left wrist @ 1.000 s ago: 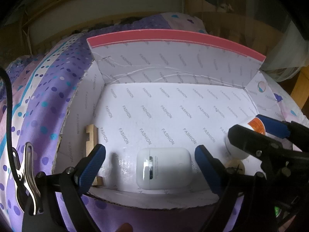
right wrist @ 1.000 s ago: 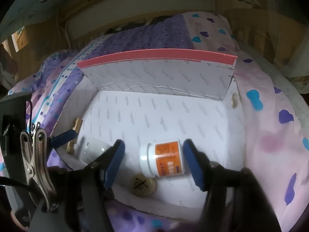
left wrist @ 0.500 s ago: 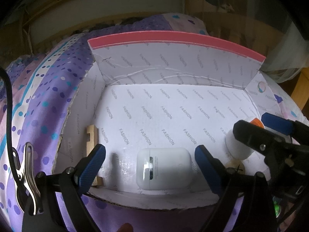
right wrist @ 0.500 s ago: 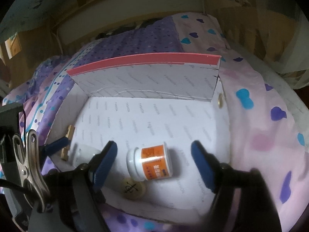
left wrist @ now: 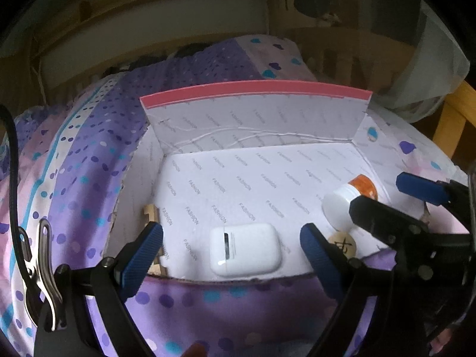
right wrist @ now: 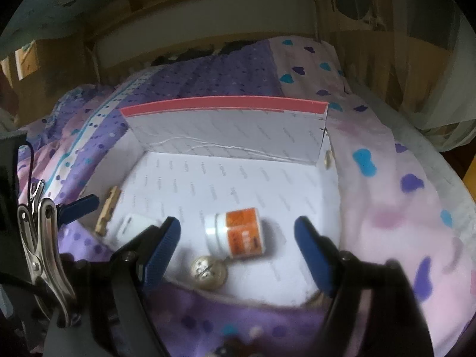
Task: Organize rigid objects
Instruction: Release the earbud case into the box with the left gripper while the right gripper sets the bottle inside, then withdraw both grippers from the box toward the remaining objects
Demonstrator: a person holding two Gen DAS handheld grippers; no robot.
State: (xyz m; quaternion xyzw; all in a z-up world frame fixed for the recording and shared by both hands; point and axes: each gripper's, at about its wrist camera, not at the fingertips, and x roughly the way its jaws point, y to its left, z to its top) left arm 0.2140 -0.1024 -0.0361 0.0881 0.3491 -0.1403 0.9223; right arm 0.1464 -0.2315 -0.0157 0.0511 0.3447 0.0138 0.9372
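Note:
A white earbud case [left wrist: 244, 253] lies in a shallow white box [left wrist: 253, 119] with a pink top edge, near its front rim. My left gripper [left wrist: 232, 253] is open, its blue pads either side of the case and a little nearer than it. A white pill bottle with an orange label [right wrist: 238, 233] lies on its side in the box [right wrist: 223, 131]. My right gripper [right wrist: 238, 253] is open and empty, pulled back above the bottle. The bottle also shows in the left wrist view [left wrist: 348, 202]. A round wooden disc [right wrist: 209, 271] lies by the front rim.
A notched wooden block [left wrist: 150, 217] lies along the box's left wall. The box sits on a bed with a purple dotted and pink heart-print cover [right wrist: 386, 178]. A wooden headboard [left wrist: 148, 29] stands behind. A yellow wooden frame [left wrist: 449, 116] is at the far right.
My right gripper let go of the pill bottle, opened wide and drew back. My left gripper also drew back and up from the earbud case. The objects stayed in the box.

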